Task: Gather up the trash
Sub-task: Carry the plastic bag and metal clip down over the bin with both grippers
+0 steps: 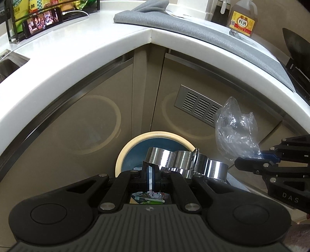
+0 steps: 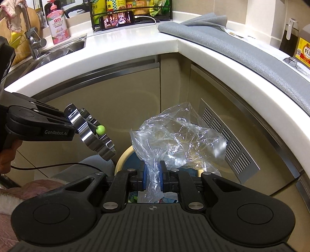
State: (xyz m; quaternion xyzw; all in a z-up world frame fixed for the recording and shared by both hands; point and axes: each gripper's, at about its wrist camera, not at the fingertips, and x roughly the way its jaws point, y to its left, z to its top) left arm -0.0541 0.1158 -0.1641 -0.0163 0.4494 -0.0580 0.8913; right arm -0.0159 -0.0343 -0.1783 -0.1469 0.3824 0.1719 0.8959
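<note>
Right claw (image 2: 153,180) gripping plastic bag (image 2: 174,135) over bin (image 2: 124,155)

Printed in white on the side of the left gripper (image 2: 66,118): "GenRobot.AI"; on the right gripper (image 1: 250,161), the letters "DAS". Readable on the yellow label of the brown bottle (image 1: 242,18): "料酒". On the pink pump bottle (image 2: 56,25) by the sink: "立白"; on a yellow packet (image 2: 109,6) in the black rack: "生抽".
</note>
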